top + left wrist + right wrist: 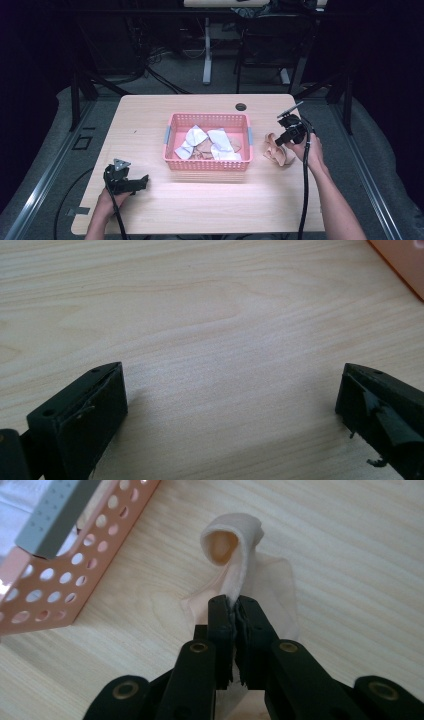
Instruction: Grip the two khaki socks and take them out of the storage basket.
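A pink perforated basket (208, 166) stands mid-table and holds several crumpled white and tan cloths (216, 143). Just right of it a beige cloth (278, 151) lies on the wood. My right gripper (283, 141) is shut on that beige cloth (240, 575), pinching a fold whose upper end curls into a loop; the basket corner (60, 575) is at the left of the right gripper view. My left gripper (142, 181) rests near the table's front left, open, with bare wood between its jaws (230, 390).
The wooden table (150, 120) has a round cable hole (241, 106) at its back edge. Behind it stand a second desk's leg (207, 50) and a dark chair (272, 35). A basket corner (400, 260) peeks in at the upper right of the left gripper view.
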The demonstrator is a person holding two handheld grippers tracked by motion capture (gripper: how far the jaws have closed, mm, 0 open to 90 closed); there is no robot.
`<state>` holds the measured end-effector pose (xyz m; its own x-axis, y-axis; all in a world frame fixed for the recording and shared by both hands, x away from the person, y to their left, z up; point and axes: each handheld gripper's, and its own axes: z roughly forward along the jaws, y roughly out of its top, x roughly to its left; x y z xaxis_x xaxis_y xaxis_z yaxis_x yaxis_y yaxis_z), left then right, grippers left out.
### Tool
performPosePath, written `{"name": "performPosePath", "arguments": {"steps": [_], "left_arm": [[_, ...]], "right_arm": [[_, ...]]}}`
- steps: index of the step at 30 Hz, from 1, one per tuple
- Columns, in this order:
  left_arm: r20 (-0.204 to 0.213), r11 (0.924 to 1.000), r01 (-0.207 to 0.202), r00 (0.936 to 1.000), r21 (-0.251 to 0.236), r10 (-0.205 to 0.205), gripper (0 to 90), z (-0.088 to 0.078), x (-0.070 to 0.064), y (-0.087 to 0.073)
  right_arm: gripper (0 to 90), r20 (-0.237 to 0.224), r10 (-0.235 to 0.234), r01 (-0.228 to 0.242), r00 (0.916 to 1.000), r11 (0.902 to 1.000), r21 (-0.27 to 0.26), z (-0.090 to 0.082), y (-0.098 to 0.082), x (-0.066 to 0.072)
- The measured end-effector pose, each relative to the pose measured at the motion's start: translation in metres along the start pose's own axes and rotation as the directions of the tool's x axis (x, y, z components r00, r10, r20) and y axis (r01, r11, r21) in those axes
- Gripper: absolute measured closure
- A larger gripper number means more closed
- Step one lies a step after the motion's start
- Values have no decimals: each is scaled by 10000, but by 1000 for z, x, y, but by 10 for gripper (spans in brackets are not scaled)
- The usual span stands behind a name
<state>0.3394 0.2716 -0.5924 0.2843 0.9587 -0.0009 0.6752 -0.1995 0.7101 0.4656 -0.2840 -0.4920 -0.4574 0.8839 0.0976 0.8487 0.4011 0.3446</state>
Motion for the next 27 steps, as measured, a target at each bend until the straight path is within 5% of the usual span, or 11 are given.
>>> {"name": "performPosePath", "arguments": {"steps": [6, 9, 13, 17, 21, 27], "left_arm": [[1, 10000, -2, 10000, 1, 2, 1, 0, 0, 0], [0, 10000, -2, 10000, 0, 2, 1, 0, 0, 0], [2, 10000, -4, 10000, 6, 4, 1, 0, 0, 0], [0, 10000, -3, 10000, 1, 3, 2, 0, 0, 0], [1, 10000, 16, 10000, -9, -16, 2, 0, 0, 0], [8, 10000, -4, 10000, -7, 4, 1, 0, 0, 0]], "right_arm": [[836, -502, 200, -184, 9985, 9993, 316, 16, -5, -4], [723, -589, 361, -355, 9976, 9993, 120, 16, -9, -5], [447, -804, 403, -414, 9959, 9991, -121, 2, -13, -5], [262, -812, 137, -161, 9966, 9994, -291, -19, -18, -2], [175, -856, 240, -314, 9960, 9957, -869, -34, -29, 2], [151, -944, 393, -488, 9948, 9938, -1002, -44, -42, -5]]}}
